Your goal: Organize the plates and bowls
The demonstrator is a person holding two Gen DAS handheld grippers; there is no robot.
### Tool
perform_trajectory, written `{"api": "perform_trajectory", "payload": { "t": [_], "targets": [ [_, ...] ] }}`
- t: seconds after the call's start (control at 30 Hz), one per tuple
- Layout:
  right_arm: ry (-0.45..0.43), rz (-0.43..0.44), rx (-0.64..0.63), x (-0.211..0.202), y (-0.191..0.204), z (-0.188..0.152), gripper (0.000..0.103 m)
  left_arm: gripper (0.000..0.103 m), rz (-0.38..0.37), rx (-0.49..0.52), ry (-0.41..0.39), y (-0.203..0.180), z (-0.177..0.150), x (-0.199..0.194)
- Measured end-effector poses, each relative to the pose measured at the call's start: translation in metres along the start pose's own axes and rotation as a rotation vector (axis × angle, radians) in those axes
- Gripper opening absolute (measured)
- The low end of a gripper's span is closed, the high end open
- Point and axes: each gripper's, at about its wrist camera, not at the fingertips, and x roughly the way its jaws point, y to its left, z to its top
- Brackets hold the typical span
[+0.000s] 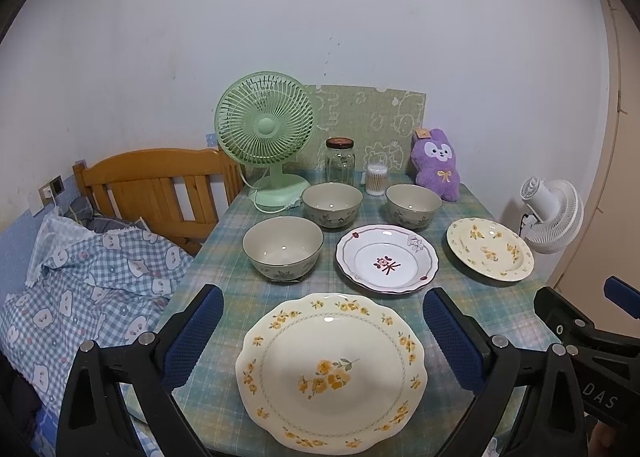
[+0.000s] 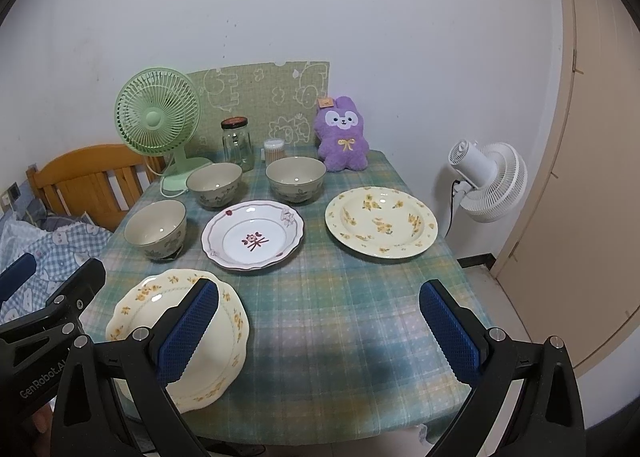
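Observation:
A scalloped cream plate with yellow flowers (image 1: 331,373) (image 2: 160,321) lies at the table's near edge. My left gripper (image 1: 323,331) hovers open above it, a blue pad on each side. Behind it sit a white plate with a red motif (image 1: 386,259) (image 2: 253,235) and a round cream flowered plate (image 1: 490,249) (image 2: 381,221) to the right. Three beige bowls stand further back: near left (image 1: 283,247) (image 2: 156,229), middle (image 1: 332,204) (image 2: 215,184) and right (image 1: 414,205) (image 2: 296,179). My right gripper (image 2: 319,331) is open over bare tablecloth, holding nothing.
Along the back of the table stand a green fan (image 1: 266,137), a glass jar (image 1: 340,163), a cotton swab tub (image 1: 377,179) and a purple plush (image 1: 437,165). A wooden bed frame (image 1: 156,193) with checked bedding lies left; a white fan (image 2: 486,181) and door stand right.

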Motion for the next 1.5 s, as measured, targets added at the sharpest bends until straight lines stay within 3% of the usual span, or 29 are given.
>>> {"api": "perform_trajectory", "payload": {
  "t": [0.93, 1.1, 1.5],
  "targets": [
    [-0.007, 0.028, 0.004, 0.006, -0.001, -0.003, 0.101, 0.098, 0.035, 0.025, -0.022, -0.007, -0.008, 0.001],
    [0.004, 0.043, -0.008, 0.011, 0.009, -0.002, 0.099, 0.098, 0.044, 0.026, -0.008, 0.0, -0.006, 0.006],
    [0.098, 0.051, -0.011, 0.048, 0.046, 0.005, 0.092, 0.086, 0.031, 0.055, 0.073, 0.027, -0.001, 0.047]
  ]
}}
